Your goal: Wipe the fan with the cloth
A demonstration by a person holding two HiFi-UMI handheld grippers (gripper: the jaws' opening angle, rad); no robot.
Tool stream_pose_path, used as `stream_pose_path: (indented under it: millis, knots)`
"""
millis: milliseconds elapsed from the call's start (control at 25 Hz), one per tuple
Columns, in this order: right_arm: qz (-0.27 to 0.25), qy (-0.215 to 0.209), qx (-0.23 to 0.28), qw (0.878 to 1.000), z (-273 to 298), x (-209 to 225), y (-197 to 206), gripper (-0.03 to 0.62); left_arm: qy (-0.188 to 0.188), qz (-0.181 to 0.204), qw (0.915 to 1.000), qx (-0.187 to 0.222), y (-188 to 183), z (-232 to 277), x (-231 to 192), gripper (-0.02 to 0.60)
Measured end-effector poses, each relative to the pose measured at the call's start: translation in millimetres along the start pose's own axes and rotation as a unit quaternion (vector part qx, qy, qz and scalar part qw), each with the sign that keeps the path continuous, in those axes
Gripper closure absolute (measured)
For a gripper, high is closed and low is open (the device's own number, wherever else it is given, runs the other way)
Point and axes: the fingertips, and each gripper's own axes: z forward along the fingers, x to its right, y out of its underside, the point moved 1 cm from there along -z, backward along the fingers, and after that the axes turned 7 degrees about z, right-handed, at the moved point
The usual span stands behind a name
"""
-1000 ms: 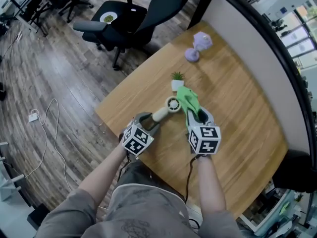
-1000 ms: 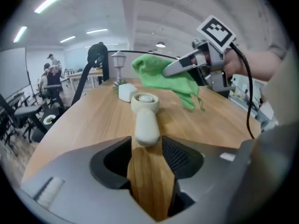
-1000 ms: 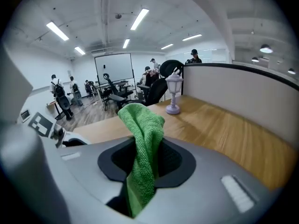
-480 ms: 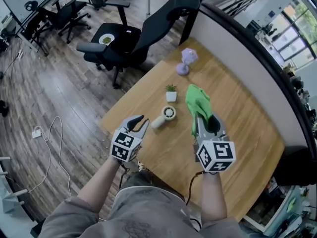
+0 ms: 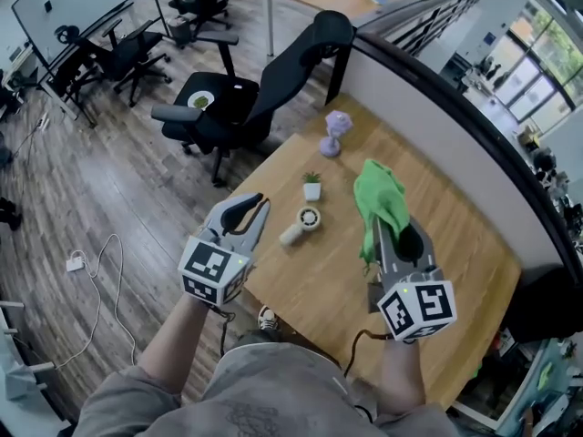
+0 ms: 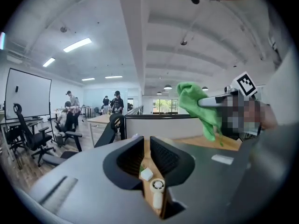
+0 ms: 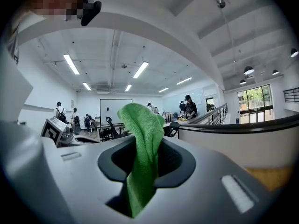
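Observation:
A small white handheld fan lies on the wooden table, also seen far below between my left jaws as the fan. My left gripper hangs high above the table's left edge. Its jaws are closing to a narrow gap with nothing between them, as the left gripper view shows. My right gripper is raised beside it, shut on a green cloth. The cloth sticks up out of the right gripper and hangs down between the jaws.
A tiny potted plant and a purple ornament stand beyond the fan. A black office chair sits at the table's far left corner. A low partition borders the table's far side. People stand far off in the room.
Both grippers have risen well clear of the table. The left one came away from the fan's handle and its jaws narrowed. The right one lifted the cloth off the fan.

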Motion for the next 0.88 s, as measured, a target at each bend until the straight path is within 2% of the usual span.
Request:
stream_pose_path:
  millis: [160, 360, 520, 880]
  knots:
    - [-0.015, -0.013, 0.023, 1.0, -23.1, -14.8, -23.8, 0.496, -0.012, 0.008, 0.9993, 0.033, -36.6, -22.5, 3.2, 0.558]
    - [-0.03, -0.031, 0.021, 0.999, -51.0, -31.7, -29.2, 0.496, -0.025, 0.016, 0.9979, 0.057, -63.8, -49.8, 11.7, 0.579]
    - [-0.024, -0.041, 0.006, 0.999, -64.2, -39.3, -18.5, 0.496, -0.033, 0.013, 0.9972, 0.065, -65.5, -62.9, 15.3, 0.58]
    - [-0.012, -0.058, -0.053, 0.997, -75.4, -54.1, 23.2, 0.496, -0.034, 0.019, 0.9984, 0.042, -53.3, -79.6, 34.3, 0.58]
